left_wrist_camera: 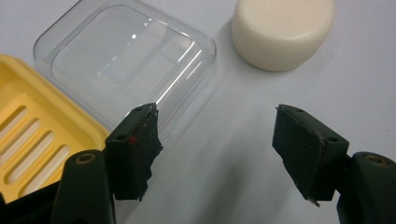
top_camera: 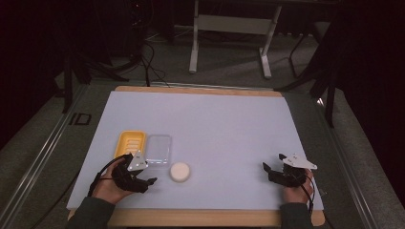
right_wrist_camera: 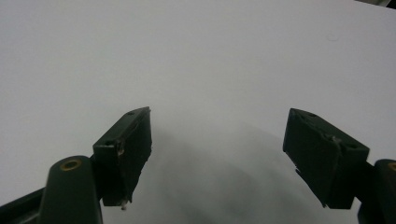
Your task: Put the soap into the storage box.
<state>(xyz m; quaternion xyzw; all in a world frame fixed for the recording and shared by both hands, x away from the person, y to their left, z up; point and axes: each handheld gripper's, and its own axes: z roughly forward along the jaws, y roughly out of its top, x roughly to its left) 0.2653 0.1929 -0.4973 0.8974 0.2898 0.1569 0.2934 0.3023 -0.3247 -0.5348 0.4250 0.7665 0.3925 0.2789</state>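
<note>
1. While your left hand (top_camera: 112, 183) rests near the front edge of the table (top_camera: 215, 119), its left claw (top_camera: 152, 181) points toward 3 o'clock, at the round white soap bar (top_camera: 180, 171) lying just beside it.
2. Your left claw's jaws stand apart with nothing between them; in the left gripper view the left claw (left_wrist_camera: 217, 135) frames only bare table, and the soap bar (left_wrist_camera: 283, 31) sits beyond it at about 1 o'clock, not touching either jaw.
3. From the soap bar, the clear plastic lid (top_camera: 158, 149) lies at about 11 o'clock, flat on the table, with the yellow soap dish (top_camera: 130, 143) right against its 9 o'clock side.
4. In the left gripper view the lid (left_wrist_camera: 126, 60) is at 11 o'clock from the jaws, and the slotted yellow dish (left_wrist_camera: 37, 135) sits at 9 o'clock, its edge reaching behind the near jaw.
5. Your right hand (top_camera: 296, 186) rests at the table's front right corner, well apart from all three things, with the right claw (top_camera: 266, 168) pointing toward 10 o'clock.
6. Your right claw (right_wrist_camera: 217, 140) also has its jaws apart, with bare white table between them.
</note>
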